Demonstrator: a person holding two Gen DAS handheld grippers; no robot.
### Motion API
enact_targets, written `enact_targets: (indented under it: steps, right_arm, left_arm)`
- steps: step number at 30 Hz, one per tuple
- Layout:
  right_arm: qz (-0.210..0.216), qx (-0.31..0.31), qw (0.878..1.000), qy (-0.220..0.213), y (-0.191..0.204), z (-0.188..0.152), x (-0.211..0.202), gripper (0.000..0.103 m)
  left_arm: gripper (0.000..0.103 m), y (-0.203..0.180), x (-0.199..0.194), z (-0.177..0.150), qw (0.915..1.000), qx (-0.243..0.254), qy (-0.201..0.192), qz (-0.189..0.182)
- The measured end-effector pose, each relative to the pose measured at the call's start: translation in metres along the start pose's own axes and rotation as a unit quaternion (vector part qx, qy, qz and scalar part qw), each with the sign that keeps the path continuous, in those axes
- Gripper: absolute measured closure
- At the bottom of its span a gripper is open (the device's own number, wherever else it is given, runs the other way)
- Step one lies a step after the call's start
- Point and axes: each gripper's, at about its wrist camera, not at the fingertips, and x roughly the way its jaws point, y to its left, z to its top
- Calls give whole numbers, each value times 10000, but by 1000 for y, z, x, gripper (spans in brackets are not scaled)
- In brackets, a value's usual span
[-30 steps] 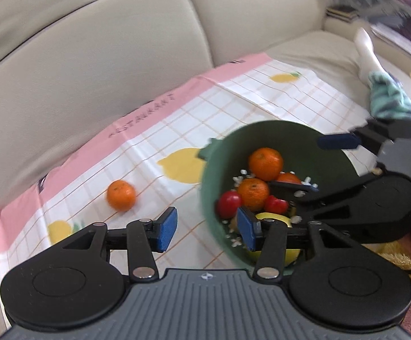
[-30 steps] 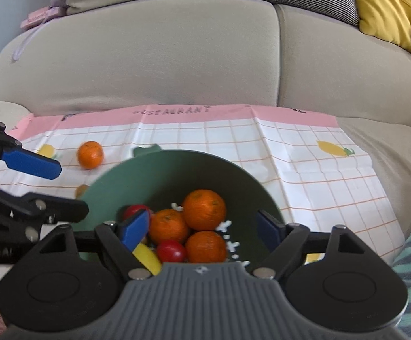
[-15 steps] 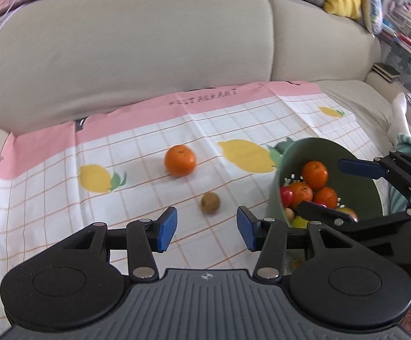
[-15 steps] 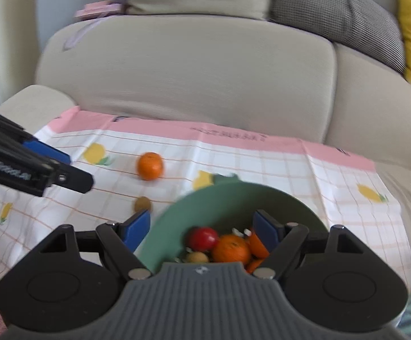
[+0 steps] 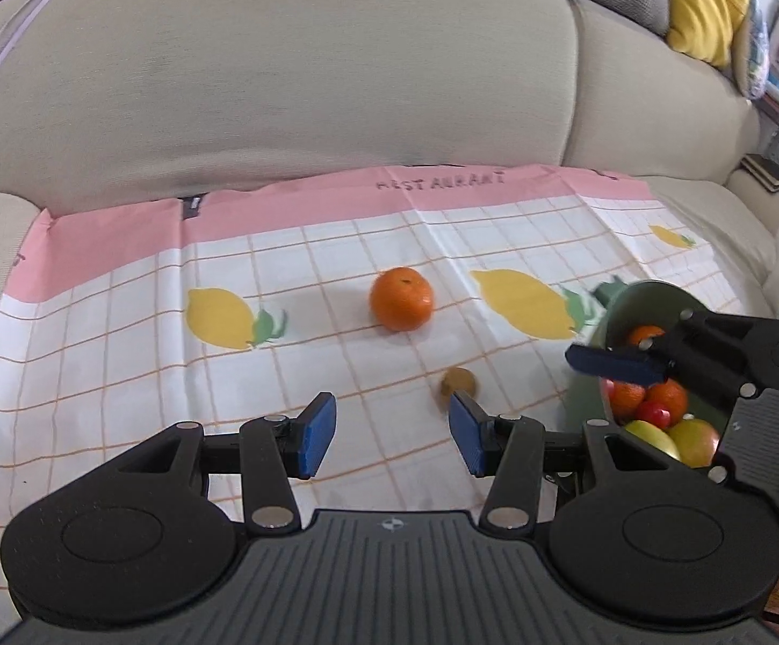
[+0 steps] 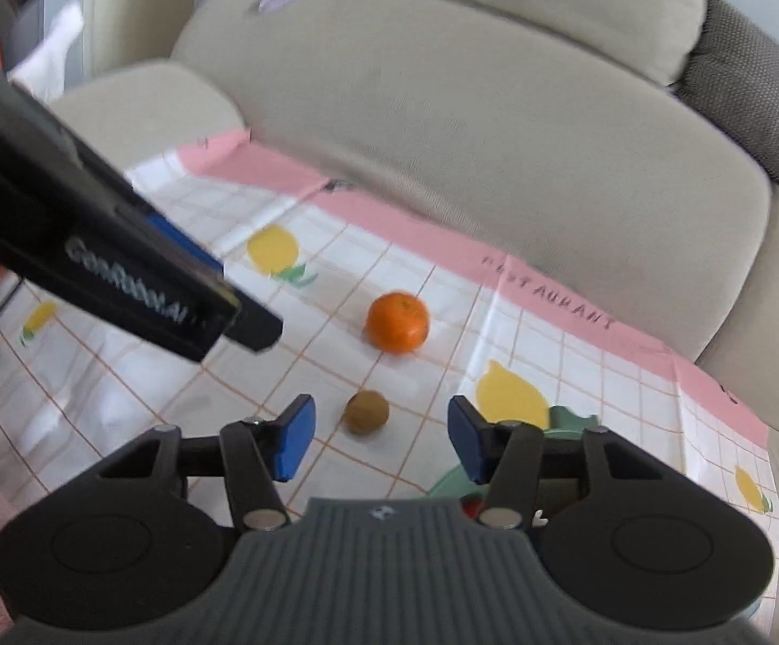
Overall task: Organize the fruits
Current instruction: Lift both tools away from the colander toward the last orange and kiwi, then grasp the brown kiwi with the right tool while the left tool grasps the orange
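Beige sofa (image 5: pixel 336 97) cushions carry everything, with a checked, lemon-printed cloth (image 5: pixel 121 355) spread over the seat as my working surface. At about three o'clock in my left view sits the green bowl (image 5: pixel 653 295), already holding oranges, small red fruits and a yellow-green one. Two pieces lie loose on the cloth: an orange (image 5: pixel 401 299) near the middle, and a small brown kiwi (image 6: pixel 366 411) just nearer me, well apart from it. My left tongs (image 5: pixel 392 434) are spread wide and empty; my right tongs (image 6: pixel 377 436) are equally wide and empty, the kiwi lying ahead between their tips. I judge the kiwi is the next pick: lower the right tongs squarely astride it, close gently since it looks soft and could roll.
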Motion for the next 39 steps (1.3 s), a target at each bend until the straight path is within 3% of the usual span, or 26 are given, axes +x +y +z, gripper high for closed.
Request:
enact_targets:
  steps: [3, 9, 13, 20, 26, 39]
  right_arm:
    - [40, -102, 9996, 275, 3, 3, 15, 62]
    - [87, -217, 9975, 672, 5, 12, 42, 63]
    - [123, -221, 9957, 887, 7, 17, 56, 71]
    - [77, -270, 9932, 1129, 8, 22, 77, 72]
    - [49, -279, 9914, 1278, 11, 22, 88, 78]
    - [109, -156, 9930, 1163, 7, 22, 95, 78]
  left_arm:
    - [46, 7, 7, 0, 9999, -53, 31, 99]
    - [47, 17, 20, 0, 9998, -109, 70, 159]
    - [47, 22, 26, -1, 9996, -167, 112, 173]
    - [47, 30, 30, -1, 9995, -275, 132, 104]
    - [48, 32, 32, -1, 9994, -315, 133, 61]
    - [48, 22, 36, -1, 9999, -150, 42, 44]
